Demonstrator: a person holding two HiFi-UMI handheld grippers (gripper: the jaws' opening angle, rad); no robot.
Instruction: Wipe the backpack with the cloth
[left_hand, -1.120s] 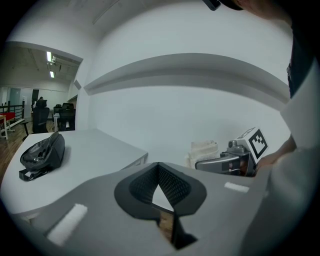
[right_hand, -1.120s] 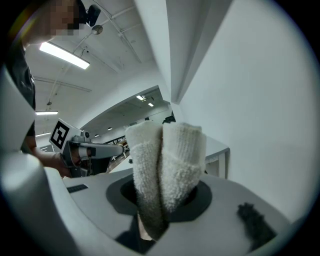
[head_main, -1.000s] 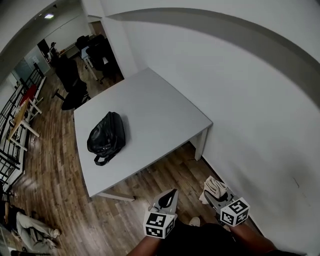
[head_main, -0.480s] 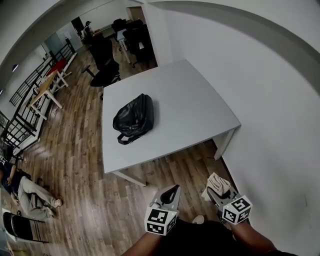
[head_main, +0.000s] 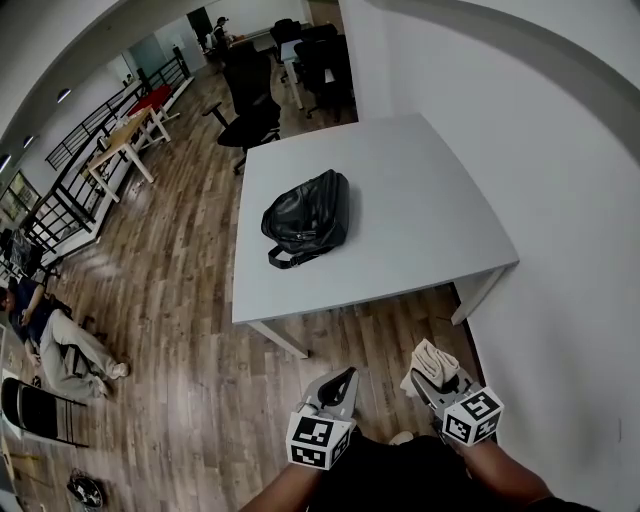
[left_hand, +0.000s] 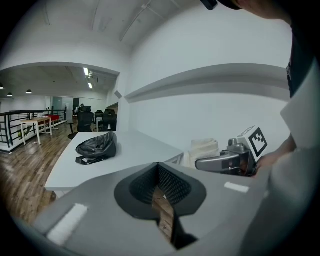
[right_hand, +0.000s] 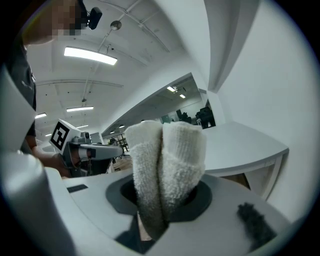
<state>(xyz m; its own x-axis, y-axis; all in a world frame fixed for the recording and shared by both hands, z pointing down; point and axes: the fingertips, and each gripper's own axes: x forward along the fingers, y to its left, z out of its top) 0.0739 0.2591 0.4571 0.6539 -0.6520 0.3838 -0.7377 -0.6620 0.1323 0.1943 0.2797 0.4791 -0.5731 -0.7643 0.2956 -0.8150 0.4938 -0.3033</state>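
Cloth (right_hand: 165, 165) pinched in right gripper (head_main: 427, 378), left gripper (head_main: 338, 386) closed, empty — backpack (head_main: 308, 215) well ahead on table (head_main: 430, 190)

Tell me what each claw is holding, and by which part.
The right claw is shut on the cloth, pinching the lower end of the folded bundle; the rest sticks up beyond it. The left claw is shut and empty.
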